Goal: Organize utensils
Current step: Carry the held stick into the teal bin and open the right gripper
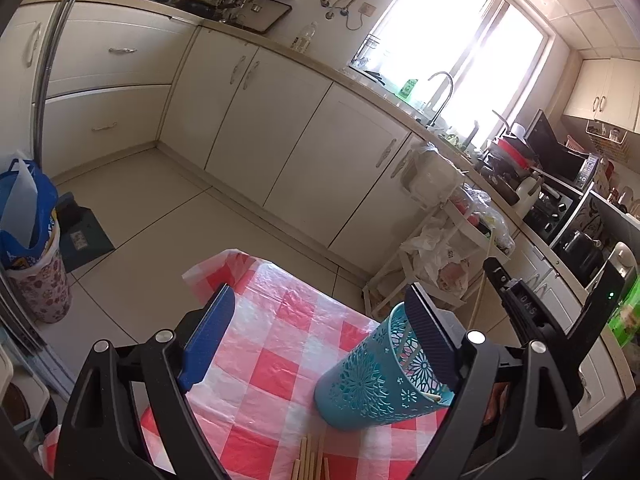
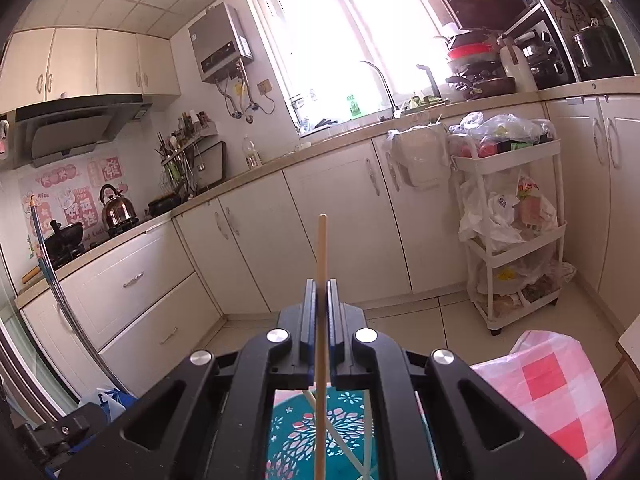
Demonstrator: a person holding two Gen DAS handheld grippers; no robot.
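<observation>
The right hand-held gripper (image 2: 320,286) pinches one chopstick (image 2: 321,264) upright above the teal holder (image 1: 376,376). The left hand-held gripper (image 1: 320,312) gapes wide, one finger (image 1: 430,340) inside the holder's rim. Spare chopsticks (image 1: 312,458) lie on the checked tabletop (image 1: 280,344).

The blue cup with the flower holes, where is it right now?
In the left wrist view the blue cup stands on the checked tablecloth, low and right of centre, beside the left tool's right finger, with loose chopsticks lying just in front.

Wall stickers (image 2: 76,196) read "Nice"; right claw (image 1: 528,312) reads "DAS".
</observation>
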